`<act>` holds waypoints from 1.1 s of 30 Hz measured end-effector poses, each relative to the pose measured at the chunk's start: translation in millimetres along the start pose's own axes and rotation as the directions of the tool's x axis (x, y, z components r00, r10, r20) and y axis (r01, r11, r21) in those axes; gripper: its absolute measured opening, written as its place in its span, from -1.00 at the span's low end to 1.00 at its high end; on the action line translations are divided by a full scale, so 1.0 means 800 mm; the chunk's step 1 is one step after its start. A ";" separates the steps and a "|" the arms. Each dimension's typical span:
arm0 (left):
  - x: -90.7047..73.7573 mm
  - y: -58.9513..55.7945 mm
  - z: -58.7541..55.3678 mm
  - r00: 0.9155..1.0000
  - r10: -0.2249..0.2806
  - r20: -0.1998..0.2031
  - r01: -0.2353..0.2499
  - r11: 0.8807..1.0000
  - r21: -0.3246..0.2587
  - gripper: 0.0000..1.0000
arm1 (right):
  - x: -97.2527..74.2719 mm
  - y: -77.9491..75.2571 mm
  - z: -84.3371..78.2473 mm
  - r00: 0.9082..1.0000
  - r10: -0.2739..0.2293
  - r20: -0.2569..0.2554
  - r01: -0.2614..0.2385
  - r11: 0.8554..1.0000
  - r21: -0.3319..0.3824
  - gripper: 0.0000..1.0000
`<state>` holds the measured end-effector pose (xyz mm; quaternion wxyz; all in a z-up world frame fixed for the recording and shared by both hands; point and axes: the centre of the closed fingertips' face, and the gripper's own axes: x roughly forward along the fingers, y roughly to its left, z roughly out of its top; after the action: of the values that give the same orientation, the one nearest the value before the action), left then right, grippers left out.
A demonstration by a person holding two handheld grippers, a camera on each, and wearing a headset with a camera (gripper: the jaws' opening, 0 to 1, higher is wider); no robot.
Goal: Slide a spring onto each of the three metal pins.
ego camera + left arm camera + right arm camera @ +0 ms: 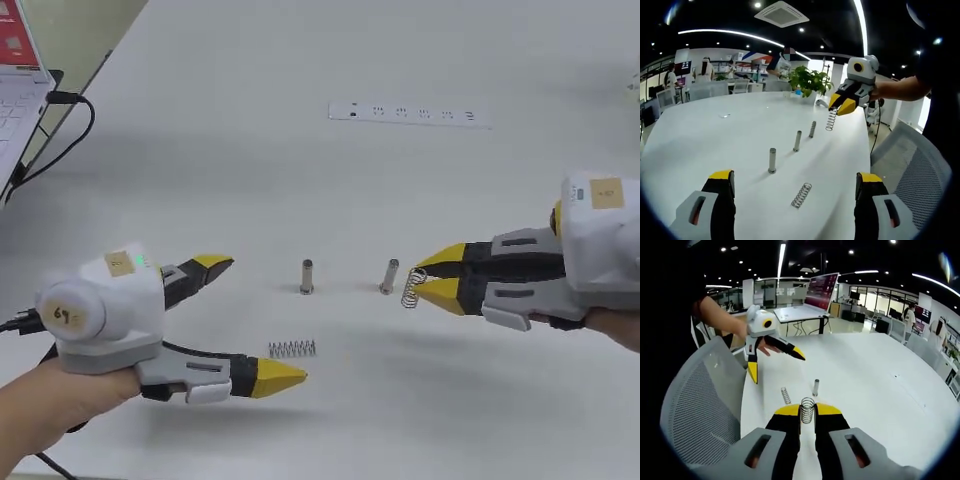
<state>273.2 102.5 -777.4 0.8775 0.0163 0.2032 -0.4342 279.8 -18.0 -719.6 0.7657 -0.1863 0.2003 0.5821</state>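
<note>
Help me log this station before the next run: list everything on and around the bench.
metal pins: three, silver, upright in a row mid-table; the farthest looks coiled, perhaps carrying a spring
loose spring: one, silver, flat on the table in front of the pins
held spring: one, silver, in the right gripper's jaws
power strip: one, white, far side of the table
laptop: one, white keyboard, far left corner
cable: one, black, beside the laptop
table: one, white
chair: one, grey mesh, at the table edge
plant: one, green, far edge
left gripper: white and grey, yellow tips, open
right gripper: same colours, shut on the held spring
</note>
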 end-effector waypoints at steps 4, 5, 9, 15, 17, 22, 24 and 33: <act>0.000 0.001 -0.002 1.000 0.003 -0.005 -0.003 1.000 -0.001 0.97 | -0.001 -0.007 0.001 1.000 -0.013 0.003 0.013 1.000 0.006 -0.86; -0.001 0.001 -0.004 1.000 0.005 -0.010 -0.005 1.000 -0.003 0.97 | 0.000 -0.008 0.002 1.000 -0.014 0.003 0.014 1.000 0.008 -0.86; -0.002 0.002 -0.005 1.000 0.011 -0.004 -0.011 1.000 -0.010 0.97 | 0.002 -0.018 0.003 0.999 -0.041 0.007 0.041 0.999 0.005 -0.86; -0.004 0.002 -0.009 1.000 0.015 -0.007 -0.015 1.000 -0.016 0.97 | 0.004 -0.034 0.008 0.996 -0.090 0.022 0.090 0.996 0.013 -0.86; -0.005 0.003 -0.010 1.000 0.018 -0.006 -0.018 1.000 -0.019 0.97 | 0.005 -0.038 0.011 0.995 -0.100 0.031 0.099 0.995 0.016 -0.86; -0.006 0.003 -0.013 1.000 0.023 -0.011 -0.023 1.000 -0.021 0.97 | 0.010 -0.049 0.009 0.991 -0.128 0.031 0.128 0.992 0.023 -0.86; -0.007 0.003 -0.013 1.000 0.024 -0.010 -0.024 0.999 -0.025 0.97 | 0.011 -0.054 0.008 0.990 -0.140 0.029 0.139 0.990 0.033 -0.86; -0.009 0.004 -0.017 0.999 0.029 -0.024 -0.030 0.999 -0.024 0.96 | 0.015 -0.066 0.006 0.986 -0.165 0.028 0.163 0.985 0.054 -0.86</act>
<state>266.8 112.6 -788.0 0.8814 0.0136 0.2186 -0.4185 334.0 -18.8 -719.1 0.8187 -0.1729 0.1866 0.5148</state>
